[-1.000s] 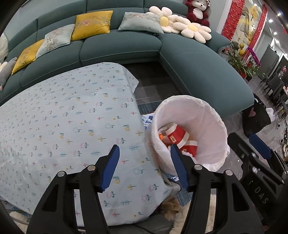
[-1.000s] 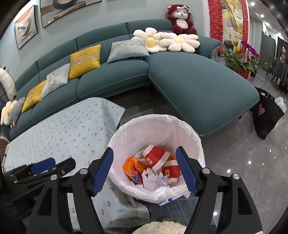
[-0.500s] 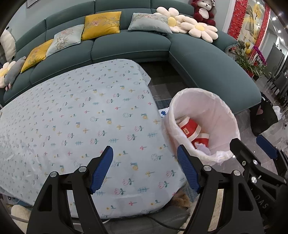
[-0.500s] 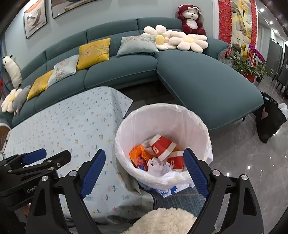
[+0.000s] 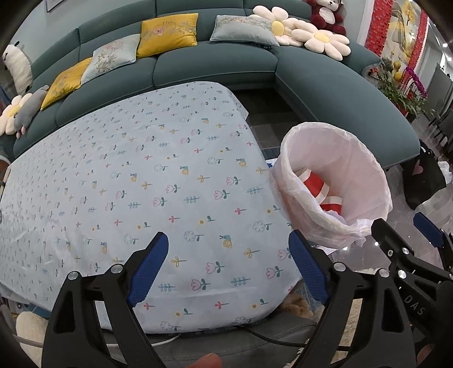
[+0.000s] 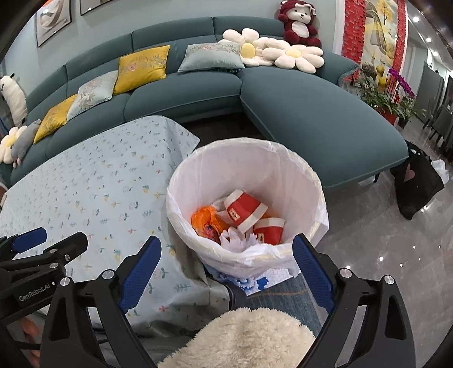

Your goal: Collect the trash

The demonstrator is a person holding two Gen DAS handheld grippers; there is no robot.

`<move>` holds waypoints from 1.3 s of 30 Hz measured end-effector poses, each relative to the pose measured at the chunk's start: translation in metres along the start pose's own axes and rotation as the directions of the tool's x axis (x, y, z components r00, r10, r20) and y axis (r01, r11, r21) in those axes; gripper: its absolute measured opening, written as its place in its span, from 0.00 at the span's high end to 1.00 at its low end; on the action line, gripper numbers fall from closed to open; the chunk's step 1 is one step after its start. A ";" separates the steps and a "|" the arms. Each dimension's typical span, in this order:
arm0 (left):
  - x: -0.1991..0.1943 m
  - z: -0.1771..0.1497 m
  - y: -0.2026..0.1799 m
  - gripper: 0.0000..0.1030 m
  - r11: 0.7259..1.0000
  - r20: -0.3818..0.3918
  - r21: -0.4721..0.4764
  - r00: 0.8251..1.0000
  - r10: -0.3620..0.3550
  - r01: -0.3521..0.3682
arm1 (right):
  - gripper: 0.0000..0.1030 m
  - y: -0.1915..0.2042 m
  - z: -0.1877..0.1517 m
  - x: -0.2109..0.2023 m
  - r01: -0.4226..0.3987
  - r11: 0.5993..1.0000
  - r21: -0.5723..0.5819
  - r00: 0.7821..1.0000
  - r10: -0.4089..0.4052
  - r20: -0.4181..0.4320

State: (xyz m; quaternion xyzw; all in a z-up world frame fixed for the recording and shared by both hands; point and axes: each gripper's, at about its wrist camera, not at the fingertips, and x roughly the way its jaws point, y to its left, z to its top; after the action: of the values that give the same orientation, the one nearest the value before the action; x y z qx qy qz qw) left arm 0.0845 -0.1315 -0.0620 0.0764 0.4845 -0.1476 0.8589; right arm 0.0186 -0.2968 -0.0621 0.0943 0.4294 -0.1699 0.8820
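You have a round bin lined with a white plastic bag standing upright just beside the flower-printed tablecloth's corner. Inside it lie two red-and-white paper cups on their sides, an orange crumpled wrapper and white crumpled tissue.

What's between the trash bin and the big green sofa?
Just bare dark floor between the trash bin and the sofa; the right wrist view shows it best.

My view of the room: a curved teal sofa with yellow cushions and daisy pillows; a red plush bear on its back; framed pictures on the pale wall; glossy grey floor reflecting ceiling lights; orchids at right.
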 end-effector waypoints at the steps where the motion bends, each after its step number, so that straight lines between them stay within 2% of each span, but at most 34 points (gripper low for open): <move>1: 0.001 -0.001 0.000 0.18 1.000 0.000 0.000 1.000 0.004 -0.004 | 0.13 -0.001 -0.001 0.000 -0.002 1.000 0.004 1.000 0.002 -0.002; 3: 0.002 -0.001 -0.002 0.15 1.000 -0.001 0.005 1.000 0.014 -0.014 | 0.13 -0.004 -0.002 0.002 -0.001 1.000 0.017 1.000 0.001 -0.008; 15: 0.003 -0.001 -0.007 0.12 1.000 0.004 0.018 1.000 0.022 -0.022 | 0.13 -0.013 -0.003 0.003 0.019 0.999 0.044 1.000 -0.018 -0.024; 39: 0.003 0.002 -0.006 0.12 0.998 0.011 -0.007 0.998 0.055 -0.055 | 0.13 -0.013 -0.004 0.001 0.034 0.999 0.038 0.999 -0.033 -0.017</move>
State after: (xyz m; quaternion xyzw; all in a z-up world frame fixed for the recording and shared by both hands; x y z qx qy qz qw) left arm 0.0854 -0.1383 -0.0636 0.0858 0.4778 -0.1227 0.8656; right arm 0.0110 -0.3081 -0.0654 0.1053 0.4346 -0.1922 0.8736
